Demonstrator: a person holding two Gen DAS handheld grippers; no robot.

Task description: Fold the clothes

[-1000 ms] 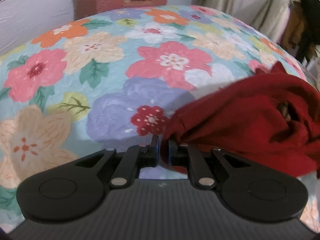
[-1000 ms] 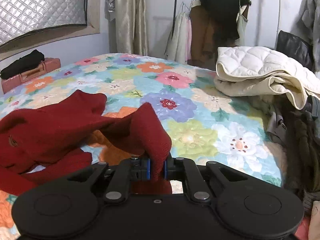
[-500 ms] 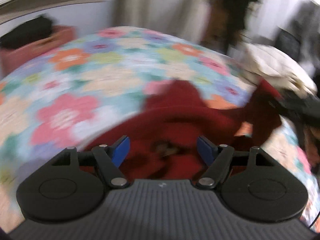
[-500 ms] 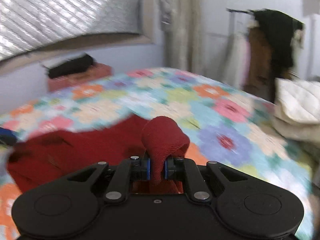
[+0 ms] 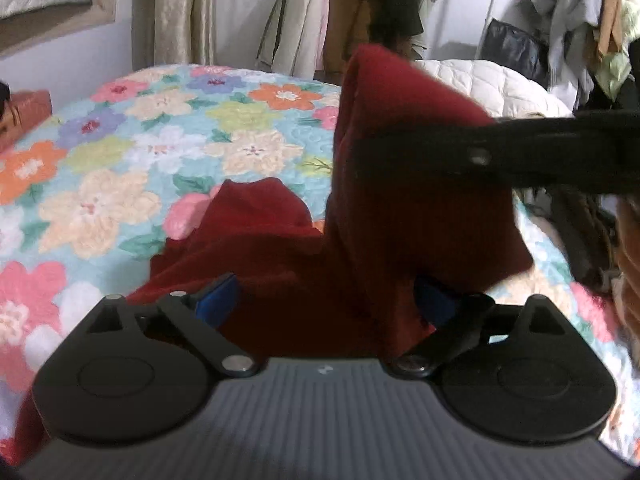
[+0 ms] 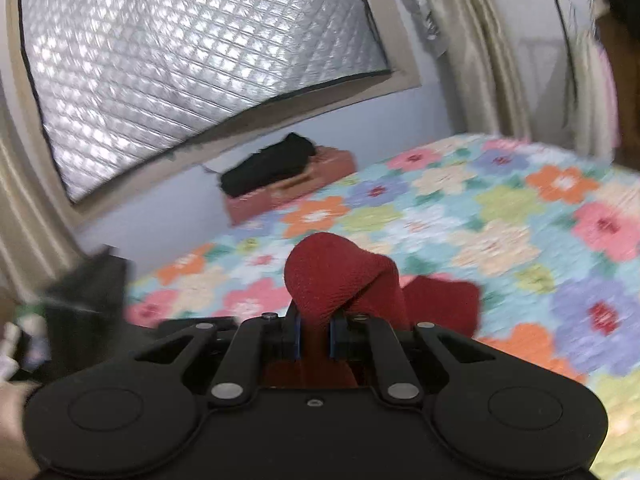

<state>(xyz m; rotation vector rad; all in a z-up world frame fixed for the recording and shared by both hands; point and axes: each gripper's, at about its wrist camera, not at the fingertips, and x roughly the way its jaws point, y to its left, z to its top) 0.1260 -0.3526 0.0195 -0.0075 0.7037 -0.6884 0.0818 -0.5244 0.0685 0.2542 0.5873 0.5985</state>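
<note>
left wrist, right gripper (image 5: 360, 152) blocks white quilt (image 5: 500, 84)

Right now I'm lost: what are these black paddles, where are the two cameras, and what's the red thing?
No robot here: a person holds two black hand-held grippers, each carrying a forward-looking camera. In the right wrist view, the right gripper is clamped on a fold of the dark red knitted garment. In the left wrist view, the left gripper has just been opening; its blue pads are spread and the garment lies loose between them. Underneath is the flower-patterned quilted bedspread.
</note>
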